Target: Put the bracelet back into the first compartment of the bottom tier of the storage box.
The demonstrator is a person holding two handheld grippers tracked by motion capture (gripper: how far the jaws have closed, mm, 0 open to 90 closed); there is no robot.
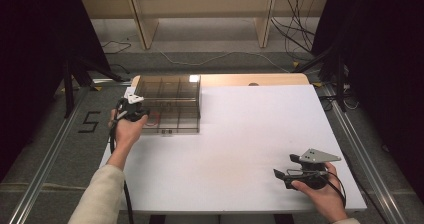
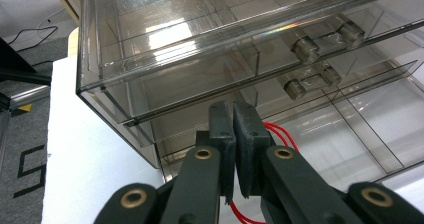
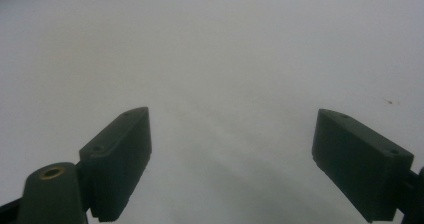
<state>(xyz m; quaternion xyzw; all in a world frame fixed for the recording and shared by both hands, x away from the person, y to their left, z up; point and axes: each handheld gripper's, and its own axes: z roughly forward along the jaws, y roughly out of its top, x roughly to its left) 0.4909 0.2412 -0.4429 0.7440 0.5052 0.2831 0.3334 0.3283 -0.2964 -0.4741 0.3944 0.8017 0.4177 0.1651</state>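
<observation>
Left gripper (image 2: pixel 234 149) beside drawer box (image 2: pixel 210 59) corner

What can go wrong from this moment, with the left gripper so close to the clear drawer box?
1. The left gripper is shut on a red cord at the clear drawer box; a pull might drag the light box across the table.
2. The thin cord could slip from the pads.
3. The right gripper rests open and far away, so nothing steadies the box.
</observation>
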